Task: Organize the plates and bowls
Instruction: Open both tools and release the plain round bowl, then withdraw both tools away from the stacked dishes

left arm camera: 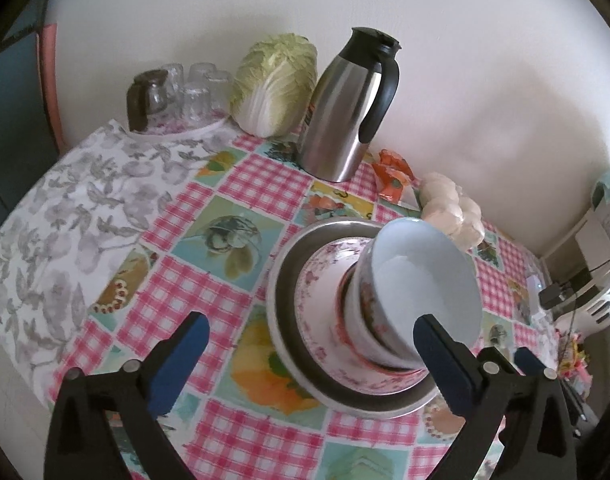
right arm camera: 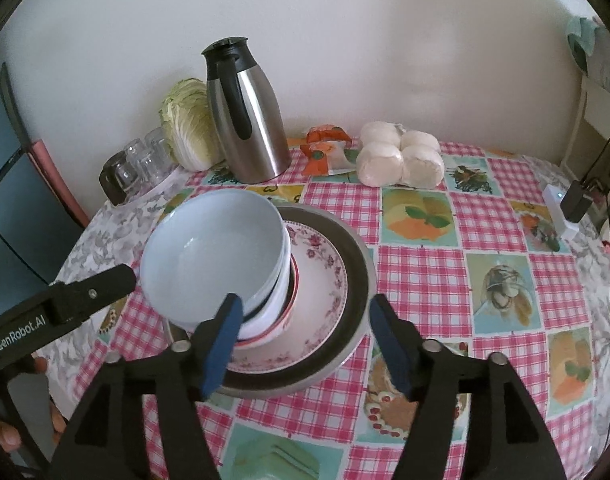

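Note:
A stack stands on the checked tablecloth: a metal plate (left arm camera: 283, 276) at the bottom, a floral plate (left arm camera: 321, 280) on it, then nested bowls with a pale blue bowl (left arm camera: 425, 276) on top. The stack also shows in the right wrist view: metal plate (right arm camera: 361, 264), floral plate (right arm camera: 321, 268), blue bowl (right arm camera: 213, 248). My left gripper (left arm camera: 309, 340) is open and empty, just in front of the stack, its right finger near the blue bowl's rim. My right gripper (right arm camera: 305, 340) is open and empty, over the stack's near edge. The left gripper's body (right arm camera: 65, 304) shows at the left.
A steel thermos jug (left arm camera: 345, 112), a cabbage (left arm camera: 273, 84), upturned glasses (left arm camera: 185, 92) and a bag of white buns (left arm camera: 453, 208) stand along the wall behind the stack. A snack packet (right arm camera: 325, 148) lies by the jug. A charger (right arm camera: 561, 212) sits at the right.

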`<state>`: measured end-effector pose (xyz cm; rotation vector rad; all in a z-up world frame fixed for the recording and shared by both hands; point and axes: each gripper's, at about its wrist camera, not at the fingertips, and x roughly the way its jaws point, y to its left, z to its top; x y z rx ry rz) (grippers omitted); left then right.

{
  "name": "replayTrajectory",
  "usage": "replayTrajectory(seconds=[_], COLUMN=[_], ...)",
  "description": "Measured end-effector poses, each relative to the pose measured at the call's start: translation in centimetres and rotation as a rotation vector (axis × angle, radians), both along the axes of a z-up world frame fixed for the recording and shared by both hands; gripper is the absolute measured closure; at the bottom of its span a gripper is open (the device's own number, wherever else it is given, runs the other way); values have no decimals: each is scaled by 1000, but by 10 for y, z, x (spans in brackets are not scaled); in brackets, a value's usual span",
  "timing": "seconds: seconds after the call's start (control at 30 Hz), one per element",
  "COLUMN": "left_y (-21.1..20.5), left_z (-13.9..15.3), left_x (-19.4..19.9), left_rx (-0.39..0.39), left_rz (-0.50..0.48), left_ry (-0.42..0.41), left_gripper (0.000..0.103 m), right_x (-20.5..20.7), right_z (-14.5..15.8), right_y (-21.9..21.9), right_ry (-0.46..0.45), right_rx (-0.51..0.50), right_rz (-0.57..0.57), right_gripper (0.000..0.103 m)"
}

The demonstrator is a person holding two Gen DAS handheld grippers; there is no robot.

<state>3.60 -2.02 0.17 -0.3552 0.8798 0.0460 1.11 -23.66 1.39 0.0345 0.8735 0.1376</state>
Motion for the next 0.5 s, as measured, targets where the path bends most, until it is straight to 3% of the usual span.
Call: replayTrajectory(seconds=[0.17,0.27,0.5], left_y=[5,5,6], left_z=[-5,-10,-27], left_x=[-12,-16,-16], left_rx=[31,66,122], left_rz=[-14,-35,-95], left_ry=[-6,6,69], left_gripper=[0,0,0], right_x=[-11,-16,-24], right_z=[-16,-25,-32], right_y=[3,6,6], right_ry=[25,35,33], right_rx=[-28,-56,-76], right_rz=[2,1,-35], right_gripper=[18,17,8])
